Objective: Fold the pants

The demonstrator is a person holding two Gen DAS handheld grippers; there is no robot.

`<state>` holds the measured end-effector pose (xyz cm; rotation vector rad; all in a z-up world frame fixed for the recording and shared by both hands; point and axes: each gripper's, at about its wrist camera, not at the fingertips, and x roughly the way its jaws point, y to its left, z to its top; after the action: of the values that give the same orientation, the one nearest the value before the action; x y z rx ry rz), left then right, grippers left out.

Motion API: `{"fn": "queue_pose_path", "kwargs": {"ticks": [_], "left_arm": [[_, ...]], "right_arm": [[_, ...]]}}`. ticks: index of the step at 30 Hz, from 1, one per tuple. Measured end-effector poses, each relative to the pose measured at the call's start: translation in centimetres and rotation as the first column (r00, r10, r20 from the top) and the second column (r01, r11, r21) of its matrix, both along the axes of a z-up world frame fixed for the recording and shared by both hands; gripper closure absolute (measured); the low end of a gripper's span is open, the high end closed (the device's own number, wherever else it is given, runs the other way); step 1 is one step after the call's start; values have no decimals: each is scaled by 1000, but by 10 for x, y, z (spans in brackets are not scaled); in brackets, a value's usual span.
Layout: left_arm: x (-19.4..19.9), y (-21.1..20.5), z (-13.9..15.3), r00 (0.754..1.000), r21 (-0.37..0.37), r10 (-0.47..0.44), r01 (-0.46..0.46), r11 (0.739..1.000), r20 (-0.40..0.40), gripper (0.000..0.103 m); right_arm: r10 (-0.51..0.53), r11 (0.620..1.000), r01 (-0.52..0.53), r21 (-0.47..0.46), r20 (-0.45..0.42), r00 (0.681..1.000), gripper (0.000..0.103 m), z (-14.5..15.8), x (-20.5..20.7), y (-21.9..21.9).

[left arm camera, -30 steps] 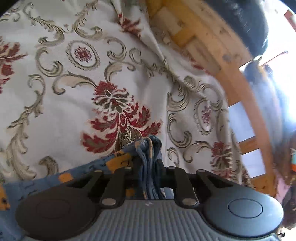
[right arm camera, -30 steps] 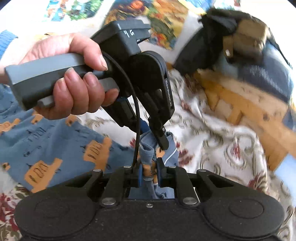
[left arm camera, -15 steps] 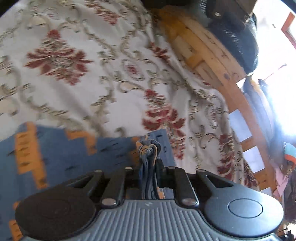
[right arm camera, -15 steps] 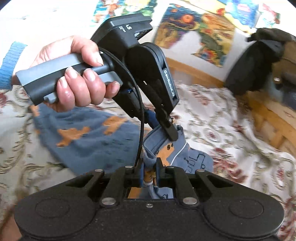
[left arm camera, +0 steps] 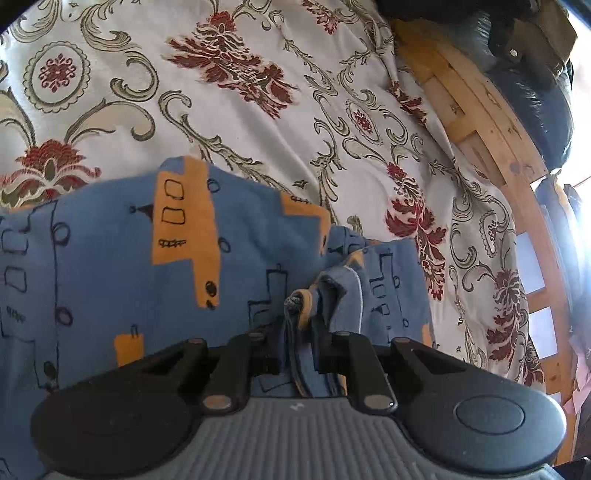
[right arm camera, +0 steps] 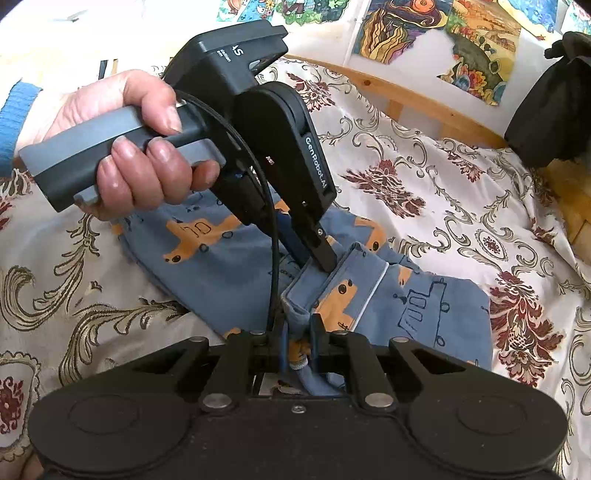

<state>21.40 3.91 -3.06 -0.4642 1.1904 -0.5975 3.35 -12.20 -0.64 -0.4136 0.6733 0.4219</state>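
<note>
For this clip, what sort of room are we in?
Probably a bedroom in a home: the pants lie on a floral bedspread over a wooden bed frame, and colourful pictures are stuck on the wall behind.

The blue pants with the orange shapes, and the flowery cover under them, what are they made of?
The pants look like soft knit cotton, matte: they bunch and fold limply where both grippers pinch them. The flowery cover seems a thicker woven fabric with a slight sheen on its gold scrolls, probably a brocade-style bedspread. Neither can be told for sure.
</note>
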Motion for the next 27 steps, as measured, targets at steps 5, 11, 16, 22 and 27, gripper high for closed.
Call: {"fn": "queue_pose_path", "kwargs": {"ticks": [5, 11, 16, 22, 27], "left_arm": [[-3, 0, -1, 1000, -24, 0, 0, 1000, -9, 60], [-2, 3, -2, 1000, -113, 14, -17, 993, -27, 32], [-4, 4, -1, 1000, -138, -5, 2, 990, -21, 22], [4, -11, -10, 999, -37, 8, -10, 999, -51, 73], [1, -11, -5, 999, -47, 13, -15, 999, -41, 88]], "right_arm": [[-9, 1000, 9, 0, -2, 1000, 79, -1, -2, -3], [-40, 999, 40, 12, -12, 999, 69, -2, 0, -10], [-55, 998, 56, 38, -36, 998, 69, -4, 4, -12], [-47, 997, 49, 54, -38, 998, 82, -6, 5, -12], [-38, 998, 40, 58, -22, 999, 89, -4, 2, -11]]}}
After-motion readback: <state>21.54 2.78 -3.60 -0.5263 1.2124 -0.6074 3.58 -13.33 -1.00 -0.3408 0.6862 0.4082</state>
